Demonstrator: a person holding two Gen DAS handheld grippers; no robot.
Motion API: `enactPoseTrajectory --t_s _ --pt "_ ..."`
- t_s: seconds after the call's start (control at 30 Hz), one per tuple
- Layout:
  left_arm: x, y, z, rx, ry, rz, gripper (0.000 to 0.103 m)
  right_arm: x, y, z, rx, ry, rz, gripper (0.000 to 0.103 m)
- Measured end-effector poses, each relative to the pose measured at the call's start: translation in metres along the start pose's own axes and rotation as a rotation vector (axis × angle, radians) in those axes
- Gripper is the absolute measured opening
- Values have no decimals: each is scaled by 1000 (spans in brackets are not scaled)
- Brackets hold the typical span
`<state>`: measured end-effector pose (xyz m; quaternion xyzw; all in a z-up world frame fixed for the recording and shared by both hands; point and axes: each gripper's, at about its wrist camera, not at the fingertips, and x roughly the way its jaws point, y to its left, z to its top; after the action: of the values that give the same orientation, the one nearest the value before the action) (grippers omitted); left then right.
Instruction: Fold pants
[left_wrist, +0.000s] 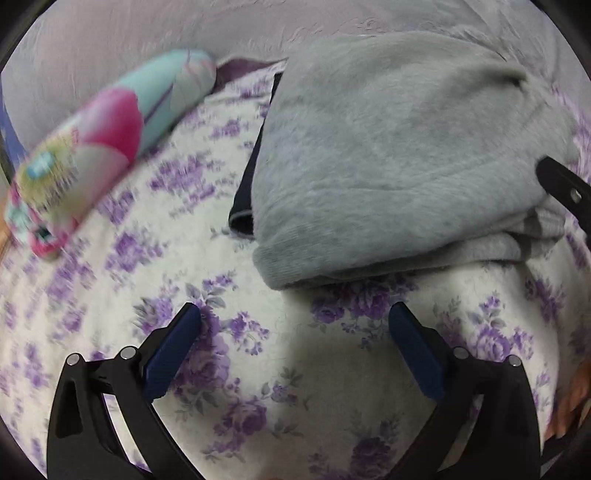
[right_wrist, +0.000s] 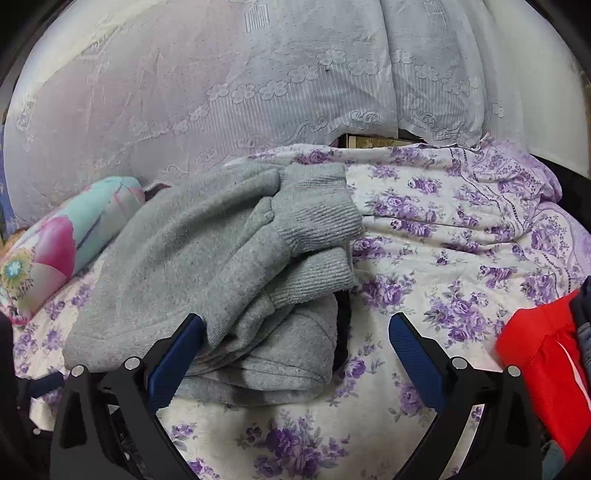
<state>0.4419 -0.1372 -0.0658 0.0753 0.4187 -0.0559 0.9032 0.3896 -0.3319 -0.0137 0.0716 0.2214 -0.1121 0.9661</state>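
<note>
The grey fleece pants (left_wrist: 388, 155) lie folded in a thick bundle on the purple-flowered bed cover (left_wrist: 258, 369). In the right wrist view the pants (right_wrist: 207, 266) show their ribbed cuffs (right_wrist: 314, 218) stacked on top. My left gripper (left_wrist: 295, 317) is open and empty, just short of the bundle's near edge. My right gripper (right_wrist: 295, 328) is open, its left finger (right_wrist: 177, 354) against the bundle's lower folds, holding nothing. The right gripper's finger also shows in the left wrist view (left_wrist: 561, 184) at the bundle's right side.
A dark garment (left_wrist: 243, 199) lies under the pants' left edge. A pink and turquoise pillow (left_wrist: 110, 129) lies to the left. A large pale quilt (right_wrist: 258, 74) stands behind. A red garment (right_wrist: 546, 369) sits at the right.
</note>
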Motion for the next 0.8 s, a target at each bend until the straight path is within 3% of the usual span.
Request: enactPoseTrajectory --t_s 0.13,0.23,0.3,0.4,0.63,0.8 --pt "-9 0 -1 -5 -47 14 99 -24 12 2 -61 -136 0 100" --pt "-26 -5 0 14 -147 38 99 -41 33 2 -171 -280 -109 100" --pt "-39 -4 4 7 -230 35 99 -40 41 3 -212 -322 -150 100" --pt "-44 -2 17 -9 -316 62 99 -18 36 9 -193 -249 -154 100" --pt "-24 -10 50 0 -365 62 99 23 32 16 -192 -119 -150 100" --pt "-18 -10 51 5 -360 42 99 40 13 18 -100 -31 -38 100"
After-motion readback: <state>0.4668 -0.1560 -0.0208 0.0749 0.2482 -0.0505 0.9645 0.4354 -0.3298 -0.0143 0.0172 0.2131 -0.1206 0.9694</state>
